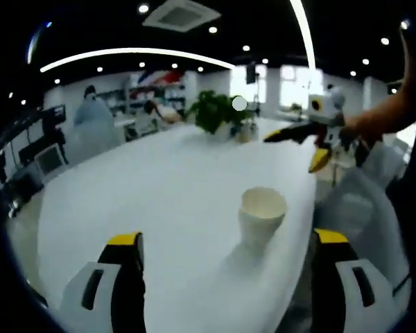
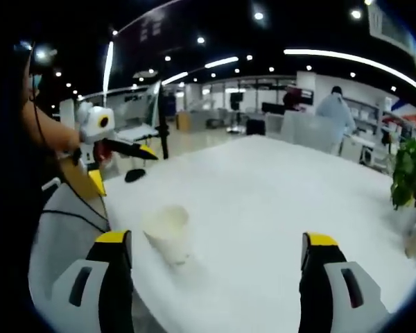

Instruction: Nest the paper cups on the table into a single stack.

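A leafy plant (image 1: 215, 111) stands at the table's (image 1: 166, 187) far end, upper centre in the left gripper view; nothing lies between the grippers and the cup (image 1: 262, 216); it stands upright, mouth upward, near the table's right edge, centre-right; left gripper (image 1: 225, 246) jaws spread, empty; right gripper (image 2: 215, 246) likewise, with the cup (image 2: 168, 232) lower left of centre.

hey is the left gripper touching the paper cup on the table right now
Apart. In the left gripper view the left gripper is open, and bare table shows between each yellow-tipped jaw and the paper cup standing ahead of them.
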Tool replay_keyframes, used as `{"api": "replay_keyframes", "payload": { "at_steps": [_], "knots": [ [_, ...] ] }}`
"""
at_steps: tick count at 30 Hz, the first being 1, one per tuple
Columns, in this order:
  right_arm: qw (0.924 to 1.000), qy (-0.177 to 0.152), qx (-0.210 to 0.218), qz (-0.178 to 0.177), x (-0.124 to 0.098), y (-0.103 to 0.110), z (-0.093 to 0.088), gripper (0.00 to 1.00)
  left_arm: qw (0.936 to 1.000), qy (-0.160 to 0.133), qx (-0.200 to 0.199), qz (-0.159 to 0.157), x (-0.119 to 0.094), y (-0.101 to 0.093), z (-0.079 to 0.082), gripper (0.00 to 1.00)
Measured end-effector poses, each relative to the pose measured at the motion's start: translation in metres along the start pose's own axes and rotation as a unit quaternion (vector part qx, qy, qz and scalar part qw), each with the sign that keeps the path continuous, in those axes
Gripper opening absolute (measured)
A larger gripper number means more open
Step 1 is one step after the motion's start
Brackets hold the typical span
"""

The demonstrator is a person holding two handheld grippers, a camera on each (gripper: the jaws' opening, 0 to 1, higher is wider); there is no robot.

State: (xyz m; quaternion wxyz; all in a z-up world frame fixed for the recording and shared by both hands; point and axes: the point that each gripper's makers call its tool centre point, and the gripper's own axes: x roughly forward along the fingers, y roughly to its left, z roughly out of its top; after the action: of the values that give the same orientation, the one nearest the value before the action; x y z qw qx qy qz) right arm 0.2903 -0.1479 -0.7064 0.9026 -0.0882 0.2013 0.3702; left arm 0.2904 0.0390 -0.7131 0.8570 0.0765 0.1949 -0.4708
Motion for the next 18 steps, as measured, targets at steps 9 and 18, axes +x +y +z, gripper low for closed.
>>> {"api": "replay_keyframes", "payload": {
  "at_steps": [9, 18],
  "knots": [
    [0.9998, 0.006, -0.012, 0.013, 0.014, 0.018, -0.005, 1.00, 0.9998, 0.004, 0.014, -0.014, 0.014, -0.015, -0.015, 1.00],
    [0.9948, 0.051, -0.021, 0.086, 0.031, 0.034, -0.041, 0.92, 0.9990, 0.039, -0.002, 0.024, 0.031, -0.027, -0.032, 0.97]
  ]
}}
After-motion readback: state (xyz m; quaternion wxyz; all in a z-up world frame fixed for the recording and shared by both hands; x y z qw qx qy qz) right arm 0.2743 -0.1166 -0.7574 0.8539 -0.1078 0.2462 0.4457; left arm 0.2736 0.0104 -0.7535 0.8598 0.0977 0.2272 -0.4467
